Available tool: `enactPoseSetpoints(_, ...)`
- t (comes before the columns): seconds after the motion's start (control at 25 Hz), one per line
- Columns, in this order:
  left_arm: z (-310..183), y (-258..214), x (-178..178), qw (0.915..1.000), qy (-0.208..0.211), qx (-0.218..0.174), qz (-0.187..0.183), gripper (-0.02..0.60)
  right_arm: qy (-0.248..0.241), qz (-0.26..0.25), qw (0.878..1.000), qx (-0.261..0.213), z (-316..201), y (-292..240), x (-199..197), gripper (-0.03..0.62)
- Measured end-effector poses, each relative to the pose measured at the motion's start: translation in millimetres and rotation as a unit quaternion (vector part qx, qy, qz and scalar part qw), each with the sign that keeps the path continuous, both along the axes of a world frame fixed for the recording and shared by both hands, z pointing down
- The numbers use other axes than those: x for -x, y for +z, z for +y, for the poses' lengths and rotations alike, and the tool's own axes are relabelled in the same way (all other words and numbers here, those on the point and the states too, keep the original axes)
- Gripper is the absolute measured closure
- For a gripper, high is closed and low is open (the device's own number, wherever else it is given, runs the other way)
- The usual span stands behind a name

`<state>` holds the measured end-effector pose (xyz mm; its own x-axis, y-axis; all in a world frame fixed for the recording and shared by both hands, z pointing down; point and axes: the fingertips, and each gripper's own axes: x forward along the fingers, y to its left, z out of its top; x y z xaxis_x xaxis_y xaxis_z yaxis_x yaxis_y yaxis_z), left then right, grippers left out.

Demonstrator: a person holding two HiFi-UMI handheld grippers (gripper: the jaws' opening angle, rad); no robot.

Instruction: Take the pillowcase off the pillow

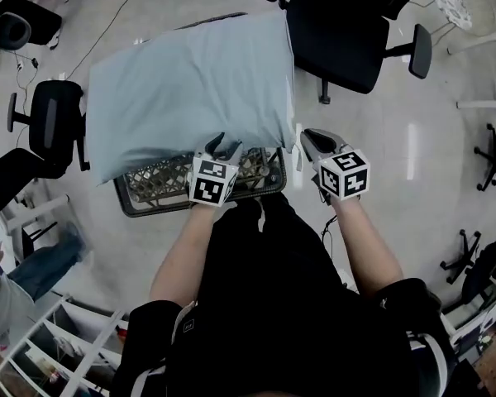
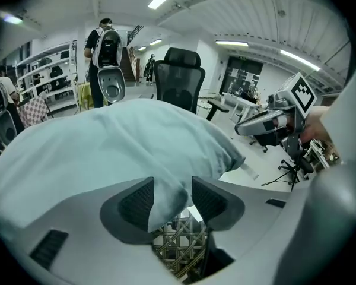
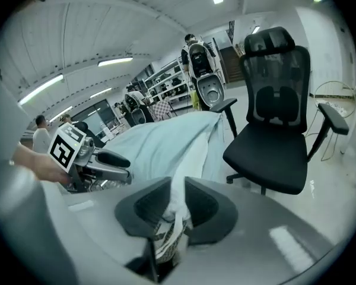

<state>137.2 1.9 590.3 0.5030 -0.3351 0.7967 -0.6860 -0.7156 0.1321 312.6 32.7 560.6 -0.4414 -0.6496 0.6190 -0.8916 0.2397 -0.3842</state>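
a woven basket point(image 1: 153, 190) is sitting on the floor point(image 1: 380, 164), and the pillow point(image 1: 174, 98), in its pale blue pillowcase point(image 1: 231, 73), is lying across the basket's top and hiding its inside. the left gripper point(image 1: 222, 145) is holding its jaws apart, with a fold of the pillowcase hanging loose between them. the right gripper point(image 1: 310, 139) is pinching the pillowcase's near edge tight. black-and-white square markers are showing on both grippers' cubes.
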Motion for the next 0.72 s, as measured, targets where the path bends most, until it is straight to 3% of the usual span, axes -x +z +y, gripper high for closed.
enactPoseSetpoints(0.04, 0.0, 4.1, 1.1, 1.0, -0.001, 0.002, -0.008, 0.394, -0.011, -0.001, 1.0, 0.01, 2.5, 9.6, 1.6, 0.47)
enactPoseSetpoints(0.08, -1.2, 6.9, 1.7, 0.9999, -0.002, 0.001, -0.014, 0.394, -0.02, -0.003, 1.0, 0.017, 4.4, 18.2, 2.7, 0.451)
enactPoseSetpoints(0.2, -4.8, 11.1, 2.9, 0.9996, -0.001, -0.005, -0.029, 0.402, -0.048, 0.005, 0.998, 0.03, 6.3, 37.1, 7.8, 0.451)
enactPoseSetpoints(0.44, -6.9, 18.4, 12.3, 0.9986, -0.005, -0.012, -0.052, 0.495, -0.136, 0.052, 0.988, 0.044, -5.0, 65.0, 34.6, 0.418)
enactPoseSetpoints(0.52, -2.5, 19.8, 17.8, 0.998, -0.008, -0.002, -0.063, 0.561, -0.166, 0.072, 0.983, 0.043, -10.3, 70.0, 40.9, 0.432)
enactPoseSetpoints(0.64, 3.6, 20.9, 29.0, 0.9974, -0.015, 0.004, -0.07, 0.574, -0.212, 0.081, 0.973, 0.04, -10.0, 65.6, 42.8, 0.523)
enactPoseSetpoints(0.72, 3.5, 17.3, 35.4, 0.9972, -0.017, -0.002, -0.072, 0.574, -0.223, 0.06, 0.972, 0.038, -9.0, 56.4, 38.2, 0.548)
